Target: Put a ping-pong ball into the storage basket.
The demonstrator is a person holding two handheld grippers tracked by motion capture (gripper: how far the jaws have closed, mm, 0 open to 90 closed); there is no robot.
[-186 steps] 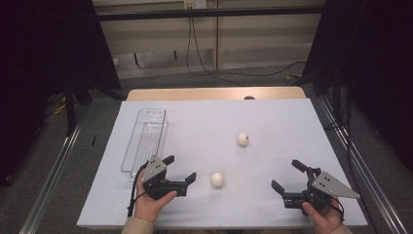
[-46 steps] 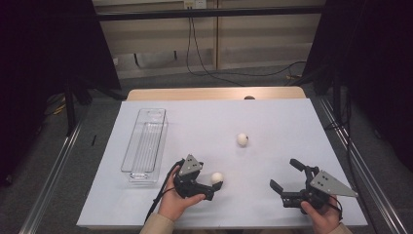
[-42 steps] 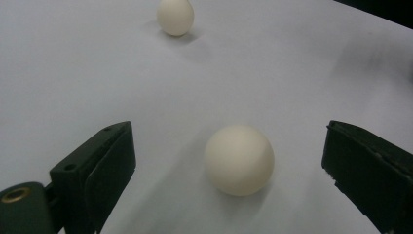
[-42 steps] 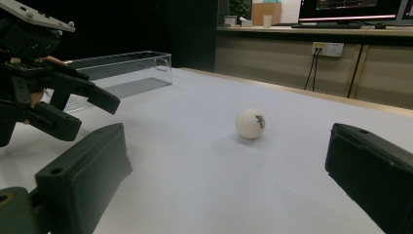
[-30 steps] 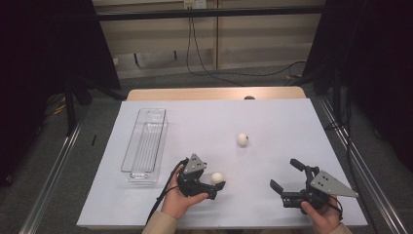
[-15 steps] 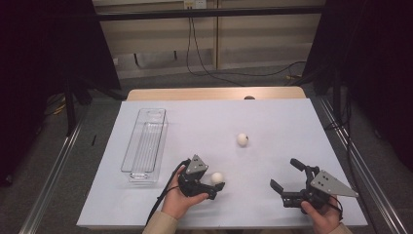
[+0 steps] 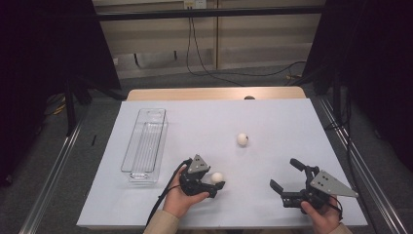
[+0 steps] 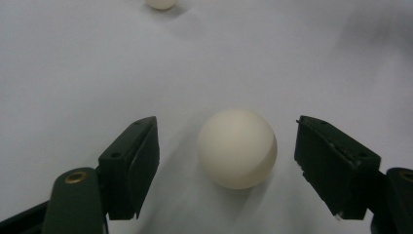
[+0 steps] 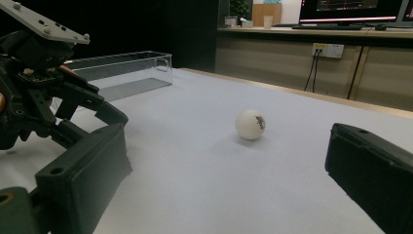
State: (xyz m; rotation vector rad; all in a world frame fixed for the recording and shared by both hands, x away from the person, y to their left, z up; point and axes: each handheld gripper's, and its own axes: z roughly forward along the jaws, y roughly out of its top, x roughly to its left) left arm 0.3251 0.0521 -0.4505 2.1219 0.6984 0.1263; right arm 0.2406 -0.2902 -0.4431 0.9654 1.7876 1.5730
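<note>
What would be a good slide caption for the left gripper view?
Open left gripper straddling a white ball on the white table, jaws apart on either side.

Clear plastic tray (image 7: 146, 144) on left part of white desk (image 7: 272, 117), long side running away from viewer, well apart from second white ball (image 7: 242, 139) (small dark mark on its side) lying mid-desk. Wooden strip (image 7: 214, 93) along desk's far edge. Black cables (image 7: 204, 53) hanging down beige wall panel behind. Wall socket (image 9: 327, 50) and monitors (image 9: 358, 6) on far counter.
</note>
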